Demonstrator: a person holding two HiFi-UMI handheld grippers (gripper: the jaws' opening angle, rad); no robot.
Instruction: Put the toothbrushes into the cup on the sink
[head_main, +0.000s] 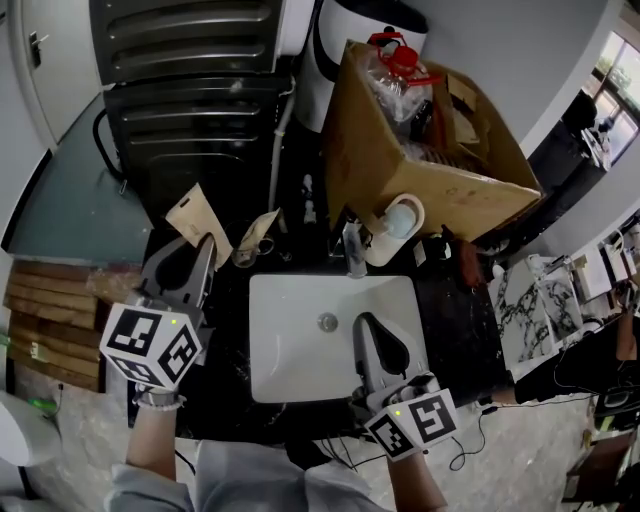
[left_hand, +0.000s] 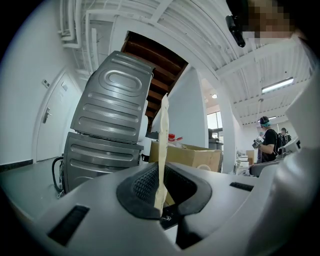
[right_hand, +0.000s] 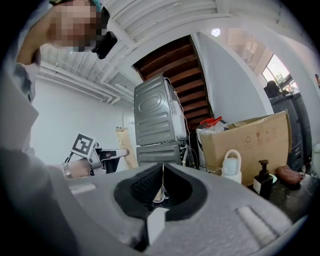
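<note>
Two grey ribbed appliances (head_main: 195, 90) stand stacked at the back, the biggest things in the head view. To their right an open cardboard box (head_main: 420, 170) sits crammed with clutter. A dark worktop (head_main: 455, 330) runs in front of them, with the white sink (head_main: 300, 340) let into it and a tap (head_main: 352, 250) at the sink's back edge.

The left claw (head_main: 207, 245) is held over the worktop to the left of the sink. In the left gripper view this claw (left_hand: 161, 172) is closed on a flat tan packet (left_hand: 162, 145), which stands upright and edge-on between the pads. What the packet contains cannot be made out. The right claw (head_main: 363, 322) hangs over the right half of the basin. In the right gripper view its jaws (right_hand: 162, 172) meet with nothing between them.

The pale cup (head_main: 400, 222) with a looped handle stands just right of the tap, close against the cardboard box and well apart from both claws. A dark pump bottle (right_hand: 262, 182) stands just beside it in the right gripper view. A second tan packet (head_main: 255, 238) lies on the worktop between the left claw and the tap.
</note>
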